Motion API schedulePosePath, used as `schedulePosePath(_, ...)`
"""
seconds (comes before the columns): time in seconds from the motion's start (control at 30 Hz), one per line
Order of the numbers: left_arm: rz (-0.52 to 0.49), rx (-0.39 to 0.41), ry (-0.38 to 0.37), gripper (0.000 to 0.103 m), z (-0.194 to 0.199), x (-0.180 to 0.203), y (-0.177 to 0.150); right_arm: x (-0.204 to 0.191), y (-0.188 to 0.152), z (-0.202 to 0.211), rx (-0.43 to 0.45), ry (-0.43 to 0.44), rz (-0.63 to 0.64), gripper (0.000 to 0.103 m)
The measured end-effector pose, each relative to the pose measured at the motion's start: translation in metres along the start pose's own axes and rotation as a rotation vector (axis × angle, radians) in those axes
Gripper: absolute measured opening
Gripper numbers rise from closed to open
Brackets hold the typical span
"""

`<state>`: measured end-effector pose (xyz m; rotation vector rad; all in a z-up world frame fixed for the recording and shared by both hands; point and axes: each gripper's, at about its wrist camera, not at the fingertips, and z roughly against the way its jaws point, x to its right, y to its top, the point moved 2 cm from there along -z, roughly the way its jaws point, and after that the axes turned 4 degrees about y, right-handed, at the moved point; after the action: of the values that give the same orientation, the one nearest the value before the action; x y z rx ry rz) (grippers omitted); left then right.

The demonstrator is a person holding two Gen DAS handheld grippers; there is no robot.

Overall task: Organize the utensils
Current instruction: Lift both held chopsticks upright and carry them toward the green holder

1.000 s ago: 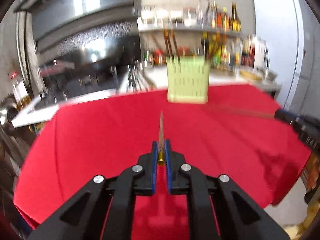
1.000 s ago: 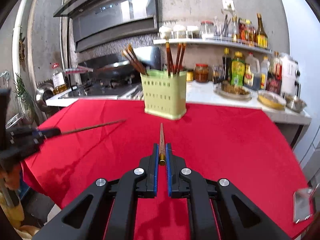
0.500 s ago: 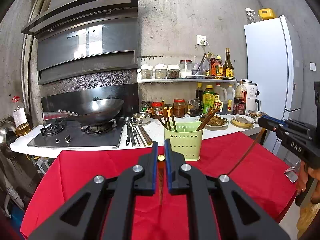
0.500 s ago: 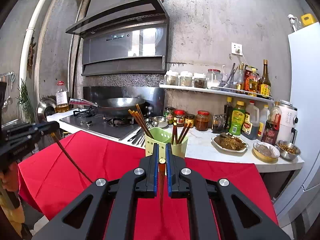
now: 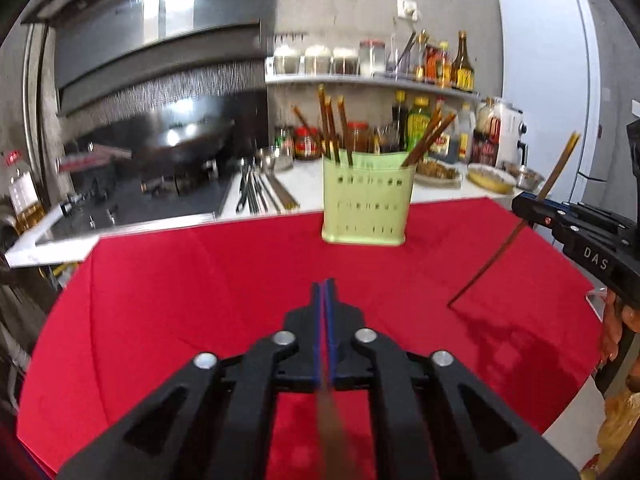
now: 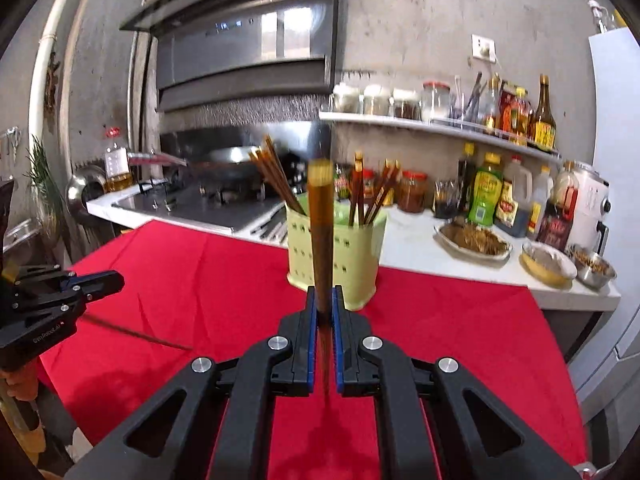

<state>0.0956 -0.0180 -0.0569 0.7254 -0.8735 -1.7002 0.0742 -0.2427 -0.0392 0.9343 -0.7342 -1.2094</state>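
A pale green slotted holder (image 5: pixel 366 198) with several brown chopsticks stands at the far edge of the red cloth (image 5: pixel 200 280); it also shows in the right wrist view (image 6: pixel 354 256). My left gripper (image 5: pixel 324 292) is shut on a chopstick (image 5: pixel 330 412) whose blurred shaft runs down toward the camera. My right gripper (image 6: pixel 324 300) is shut on another chopstick (image 6: pixel 321 224), thick end up, in front of the holder. The right gripper and its tilted chopstick (image 5: pixel 516 236) show at the right of the left view. The left gripper (image 6: pixel 96 284) shows at the left of the right view.
Behind the table runs a white counter (image 6: pixel 420 248) with jars, sauce bottles and dishes of food. A stove with a wok (image 5: pixel 180 140) and loose metal utensils (image 5: pixel 256 192) lie at the left. A white fridge (image 5: pixel 548 80) stands at the right.
Both grippers have tipped down and moved closer to the holder. Each chopstick has swung in its grip: the right one now stands upright, the left one points down toward the camera.
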Motion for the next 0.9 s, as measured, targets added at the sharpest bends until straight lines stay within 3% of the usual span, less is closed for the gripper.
schedulePosePath(0.37,0.059,0.039,-0.033,0.001,0.012,-0.019,0.017,0.007,0.003,0.005,0.02,0.014,-0.031,0.007)
schedulePosePath(0.5,0.032,0.072,-0.03,0.001,0.019,-0.016,0.028,0.005,0.004,0.003,0.016,0.015,-0.016,0.007)
schedulePosePath(0.67,0.021,-0.046,-0.021,0.003,0.004,-0.018,0.005,0.002,-0.007,0.004,0.013,0.017,-0.006,0.007)
schedulePosePath(0.77,-0.012,-0.14,0.005,0.015,-0.007,-0.016,-0.027,0.0,-0.013,0.01,0.016,0.019,-0.004,0.007)
schedulePosePath(0.83,-0.004,-0.191,-0.006,0.039,-0.012,-0.016,-0.048,-0.003,-0.017,0.013,0.018,0.013,0.005,0.007)
schedulePosePath(0.9,0.008,-0.228,-0.01,0.041,-0.014,-0.017,-0.067,-0.005,-0.02,0.016,0.019,0.009,0.009,0.007)
